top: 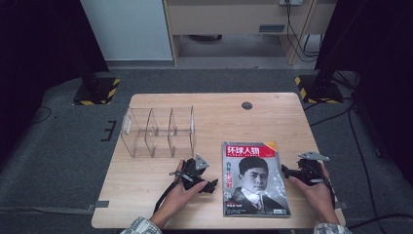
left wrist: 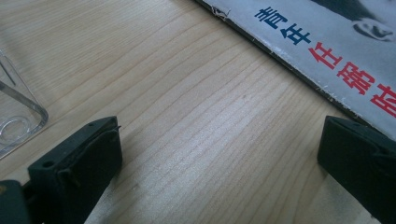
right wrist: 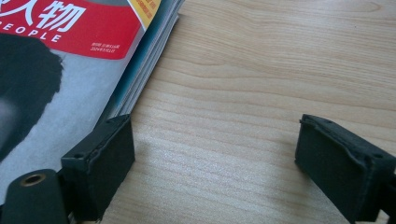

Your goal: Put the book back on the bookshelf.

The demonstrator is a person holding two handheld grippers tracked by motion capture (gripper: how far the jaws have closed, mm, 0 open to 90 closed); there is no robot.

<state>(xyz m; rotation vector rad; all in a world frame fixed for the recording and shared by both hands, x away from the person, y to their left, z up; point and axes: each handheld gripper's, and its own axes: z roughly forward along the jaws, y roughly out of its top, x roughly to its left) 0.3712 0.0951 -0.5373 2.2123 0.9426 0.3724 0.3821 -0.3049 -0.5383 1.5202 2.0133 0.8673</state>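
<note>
Both open: left hand-held gripper (top: 212, 185) and right hand-held gripper (top: 286, 171) flank the magazine (top: 254, 179) on the counter (top: 214, 109), gripping nothing.

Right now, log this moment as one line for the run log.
left gripper: open, empty, left of magazine | right gripper: open, empty, right of magazine | magazine: flat on table | clear organizer: empty, behind left gripper

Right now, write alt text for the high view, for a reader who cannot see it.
A magazine lies flat on a wooden table, flanked by two hand-held grippers resting low: the left gripper beside its left edge, the right gripper beside its right edge. A clear divided organizer stands behind the left gripper.
</note>
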